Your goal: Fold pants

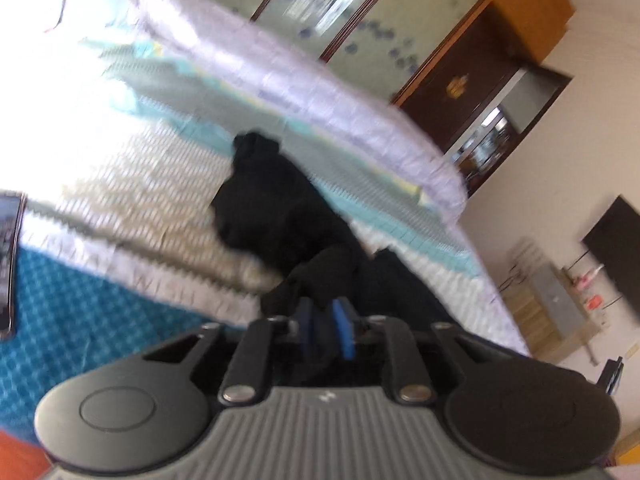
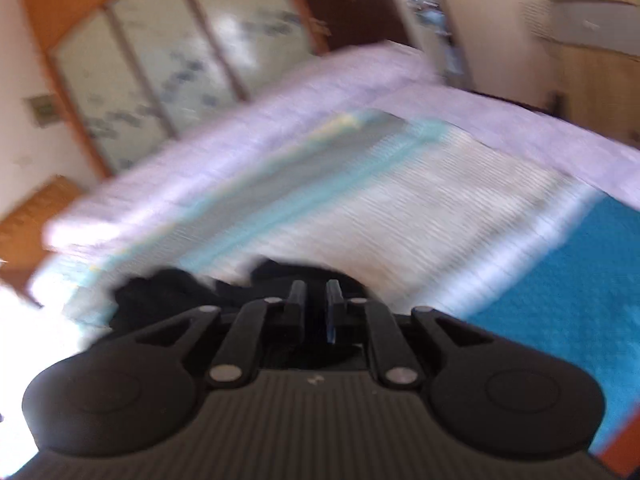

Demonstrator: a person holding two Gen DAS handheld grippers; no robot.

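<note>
Two grippers show here, one in each wrist view, both over a bed.

Left wrist view: the left gripper (image 1: 325,330) has its two blue-padded fingers (image 1: 343,332) drawn close together, with black cloth bunched in the narrow gap between them, so it appears to be pinching the black pants (image 1: 276,204). The pants run away from the fingers as a dark, crumpled mass across the bed (image 1: 120,176), lying on a pale zigzag-patterned quilt with light blue bands. A teal patterned cover (image 1: 80,312) lies at the lower left, touching the quilt's near edge. A folded lilac blanket (image 1: 288,80) sits along the far side of the bed. Behind it stands a wooden wardrobe (image 1: 360,12) with frosted sliding doors. A dark screen (image 1: 616,248) hangs on the wall at the right. The picture is blurred.

Right wrist view: the right gripper (image 2: 316,304) also has its fingers close, with a slim gap; dark cloth fills the space there, and the pants (image 2: 168,292) bunch just ahead and to the left of the fingertips. Whether the pads truly press on the cloth I cannot tell through the heavy blur. The quilt, the teal cover (image 2: 560,280) and the lilac blanket (image 2: 260,128) spread beyond, with the wardrobe (image 2: 160,60) behind.
</note>
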